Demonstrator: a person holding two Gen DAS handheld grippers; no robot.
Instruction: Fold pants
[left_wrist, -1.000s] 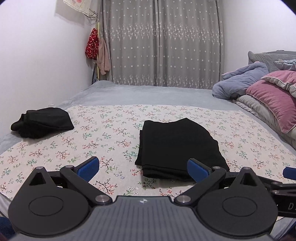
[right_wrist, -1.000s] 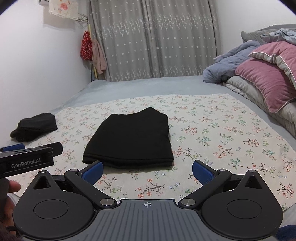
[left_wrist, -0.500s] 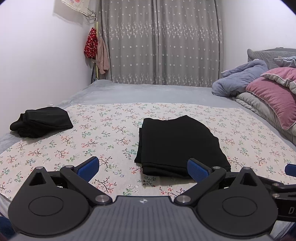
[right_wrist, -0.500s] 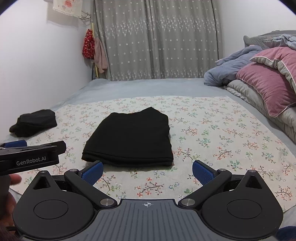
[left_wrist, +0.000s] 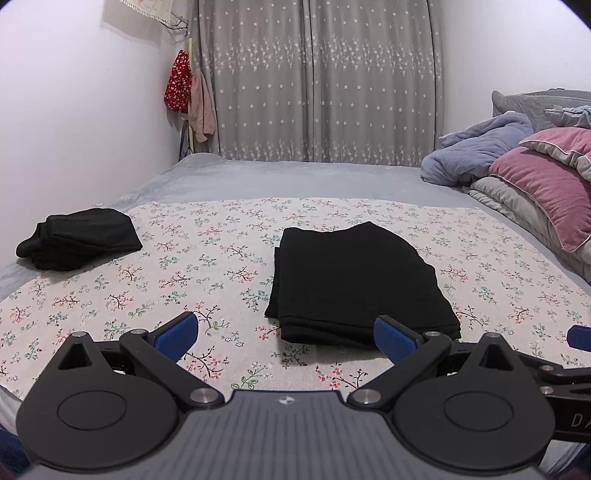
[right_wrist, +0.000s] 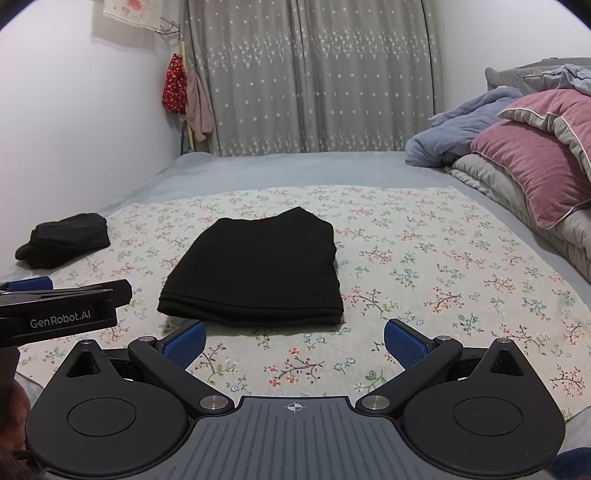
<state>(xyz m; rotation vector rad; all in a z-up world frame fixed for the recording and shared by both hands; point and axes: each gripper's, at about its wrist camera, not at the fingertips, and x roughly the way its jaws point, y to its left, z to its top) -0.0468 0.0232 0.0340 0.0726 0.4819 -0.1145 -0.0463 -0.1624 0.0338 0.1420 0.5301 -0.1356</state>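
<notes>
Black pants (left_wrist: 354, 284) (right_wrist: 258, 273) lie folded into a flat rectangle in the middle of the flowered sheet (left_wrist: 147, 295) (right_wrist: 424, 266). My left gripper (left_wrist: 284, 336) hovers open just short of the stack's near edge, blue pads wide apart, nothing between them. My right gripper (right_wrist: 293, 341) is open too, also just in front of the near edge and holding nothing. The left gripper's black body reads "GenRobot.AI" at the left edge of the right wrist view. A blue pad tip of the right gripper shows at the far right of the left wrist view.
A second bundle of black clothing (left_wrist: 77, 238) (right_wrist: 62, 240) lies at the sheet's far left. Pink and grey pillows (left_wrist: 546, 184) (right_wrist: 535, 166) and a blue blanket (left_wrist: 476, 147) pile up on the right. Grey curtains (left_wrist: 317, 81) hang behind the bed.
Both grippers have pulled back and lowered slightly from the folded pants. The pants have not moved. Both stay open.
</notes>
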